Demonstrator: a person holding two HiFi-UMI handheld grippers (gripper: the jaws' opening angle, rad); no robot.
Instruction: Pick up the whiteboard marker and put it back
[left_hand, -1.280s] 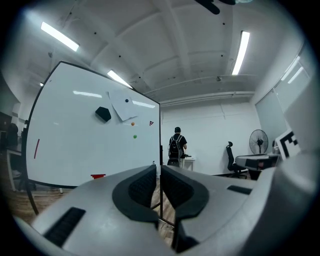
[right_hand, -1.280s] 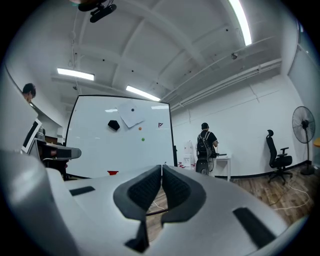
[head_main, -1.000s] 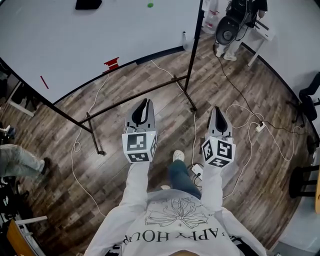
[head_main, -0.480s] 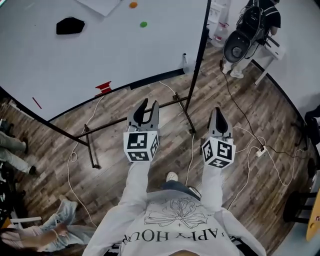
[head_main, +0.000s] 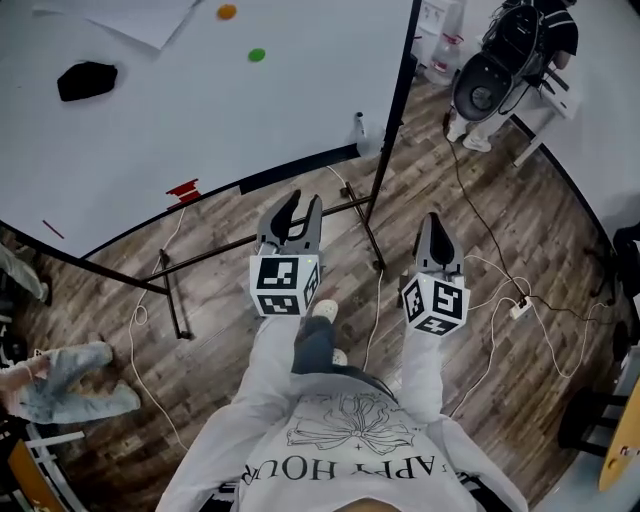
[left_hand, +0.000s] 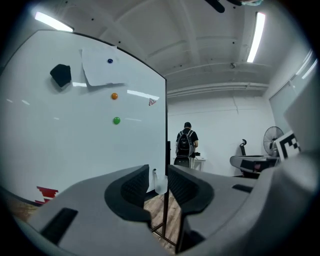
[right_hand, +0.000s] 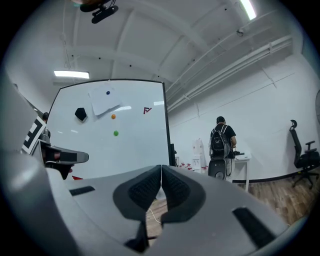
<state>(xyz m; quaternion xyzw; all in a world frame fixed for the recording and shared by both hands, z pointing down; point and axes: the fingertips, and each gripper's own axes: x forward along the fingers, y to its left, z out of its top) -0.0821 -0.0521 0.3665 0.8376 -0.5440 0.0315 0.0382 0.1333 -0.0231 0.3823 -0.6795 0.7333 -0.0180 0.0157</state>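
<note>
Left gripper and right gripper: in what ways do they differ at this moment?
The left gripper has its tongs apart, with floor showing through the gap; the right gripper has its tongs closed together. In the head view, the left gripper is in front of the whiteboard, while the right gripper is beyond its frame post. Both hold nothing.

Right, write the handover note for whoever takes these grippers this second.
Left gripper: jaws apart, nothing between them.
Right gripper: jaws together, empty.
Both point level towards the whiteboard and are not at it yet.
I cannot make out the marker in any view. The dark strip along the board's lower edge is probably the place to look.
Done: nothing that shows.
Left: find the marker, pick it up, put it back.
</note>
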